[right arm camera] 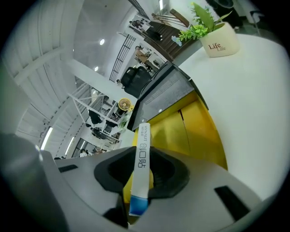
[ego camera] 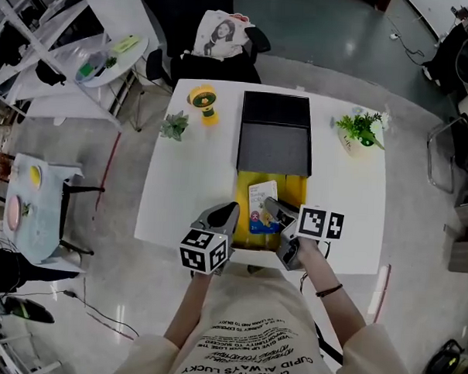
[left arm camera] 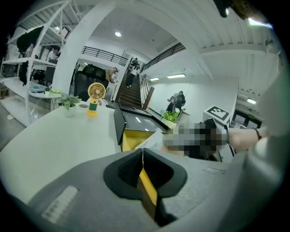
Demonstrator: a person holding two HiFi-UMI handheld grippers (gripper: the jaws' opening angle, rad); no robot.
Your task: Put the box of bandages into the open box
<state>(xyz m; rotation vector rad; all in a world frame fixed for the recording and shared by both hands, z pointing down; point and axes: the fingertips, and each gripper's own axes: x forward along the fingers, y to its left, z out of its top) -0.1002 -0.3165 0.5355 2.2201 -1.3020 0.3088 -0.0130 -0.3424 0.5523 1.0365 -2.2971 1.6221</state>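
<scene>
Right tongs (right arm camera: 141, 176): narrowed onto the box of bandages (right arm camera: 143, 149), which stands edge-on between my pads.
Box of bandages: over the yellow inside of the open box (ego camera: 294, 190), at its near end.
Left tongs (left arm camera: 142, 168): pinched together, seemingly on the open box's thin yellow near wall.

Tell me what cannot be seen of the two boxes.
Head view: the right gripper covers the open box's near corner; print on the box of bandages is too small.
Left gripper view: a mosaic patch covers part of that box.
Right gripper view: only its edge shows.
</scene>
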